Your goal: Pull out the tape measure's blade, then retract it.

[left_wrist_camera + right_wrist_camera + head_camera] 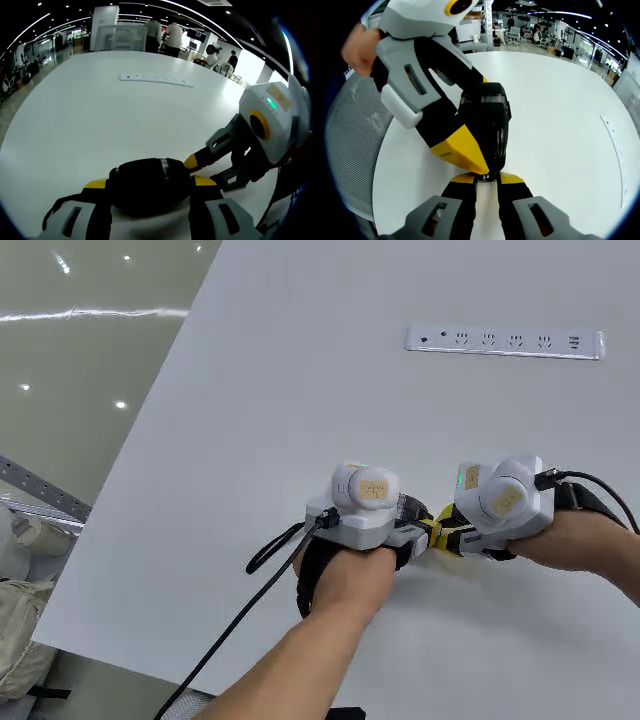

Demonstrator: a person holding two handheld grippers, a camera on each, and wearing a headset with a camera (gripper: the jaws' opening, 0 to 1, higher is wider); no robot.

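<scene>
tape measure [487, 120] clamped by left gripper [150, 184], right gripper [487, 178].

White table with a power strip and a trailing cable

The table [300, 390] has a plain white, matte top with a straight left edge. A long white power strip [505, 341] lies flat on the far right part, well apart from everything else. Near the front, a black cable [240, 615] crosses the surface towards the near edge, with a black strap loop [268, 550] beside it. The tape measure [150, 182] sits low over the near part; whether it touches the top cannot be told.
</scene>
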